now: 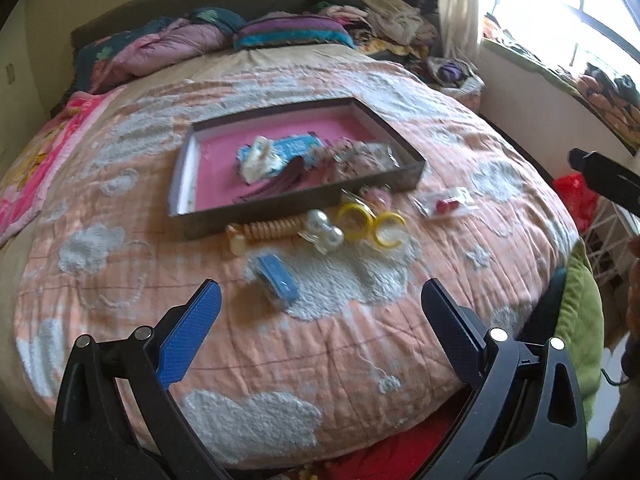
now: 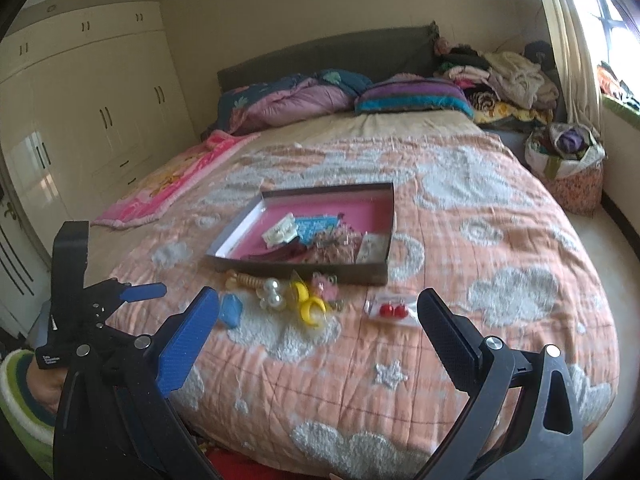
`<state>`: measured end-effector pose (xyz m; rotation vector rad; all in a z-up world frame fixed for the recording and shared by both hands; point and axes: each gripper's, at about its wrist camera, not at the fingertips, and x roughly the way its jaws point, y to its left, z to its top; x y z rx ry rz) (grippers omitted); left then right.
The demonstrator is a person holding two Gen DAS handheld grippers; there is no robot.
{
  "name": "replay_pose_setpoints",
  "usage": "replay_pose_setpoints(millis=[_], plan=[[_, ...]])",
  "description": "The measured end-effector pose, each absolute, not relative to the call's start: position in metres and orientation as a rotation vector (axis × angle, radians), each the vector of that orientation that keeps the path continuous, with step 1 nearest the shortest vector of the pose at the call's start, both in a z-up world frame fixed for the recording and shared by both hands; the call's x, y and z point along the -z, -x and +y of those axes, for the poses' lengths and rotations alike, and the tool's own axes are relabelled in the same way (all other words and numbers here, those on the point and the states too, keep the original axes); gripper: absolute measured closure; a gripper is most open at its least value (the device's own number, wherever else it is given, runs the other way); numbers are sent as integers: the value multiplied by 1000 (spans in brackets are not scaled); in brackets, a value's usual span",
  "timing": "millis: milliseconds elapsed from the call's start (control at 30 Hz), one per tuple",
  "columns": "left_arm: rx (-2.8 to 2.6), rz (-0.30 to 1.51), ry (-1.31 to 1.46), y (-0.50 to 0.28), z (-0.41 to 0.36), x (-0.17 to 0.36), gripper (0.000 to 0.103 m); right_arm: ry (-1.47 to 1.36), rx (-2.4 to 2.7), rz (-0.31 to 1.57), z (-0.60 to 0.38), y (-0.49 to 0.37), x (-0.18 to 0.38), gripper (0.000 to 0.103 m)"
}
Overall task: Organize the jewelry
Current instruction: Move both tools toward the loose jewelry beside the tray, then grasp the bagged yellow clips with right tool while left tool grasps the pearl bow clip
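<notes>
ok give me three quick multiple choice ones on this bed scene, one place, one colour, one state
1. Where is the packet of red beads?
A. in the box
B. on the quilt, outside the box
C. on the pillow

2. What colour is the box inside?
A. pink
B. green
C. white

3. How is the left claw?
A. shut on a ring
B. shut, empty
C. open, empty

Answers: B, it lies on the quilt in front of the box; A, its floor shows pink; C, its fingers stand wide apart with nothing between.

A wide bed (image 2: 460,240) under a peach quilt with white clouds fills the room. Cream wardrobes (image 2: 100,112) line the left wall; daylight pours through the curtained window (image 2: 600,20) at right.
</notes>
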<state>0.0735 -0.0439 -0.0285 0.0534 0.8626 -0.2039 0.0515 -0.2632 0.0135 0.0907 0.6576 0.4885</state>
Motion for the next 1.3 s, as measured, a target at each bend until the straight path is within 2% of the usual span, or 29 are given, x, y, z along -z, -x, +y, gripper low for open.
replay_pose_setpoints(millis=[367, 833, 1033, 1100, 1300], plan=[[294, 906, -49, -81, -58, 52, 9, -85, -479, 764, -274, -56, 26, 4], [279, 945, -46, -127, -52, 67, 11, -137, -513, 882, -265, -93, 68, 4], [287, 960, -5, -148, -41, 64, 26, -156, -539, 883, -257, -107, 71, 4], [287, 966, 18, -152, -36, 62, 34, -164, -557, 877, -254, -111, 69, 5], [286, 963, 11, -161, -31, 55, 42, -146, -597, 895, -236, -127, 73, 18]])
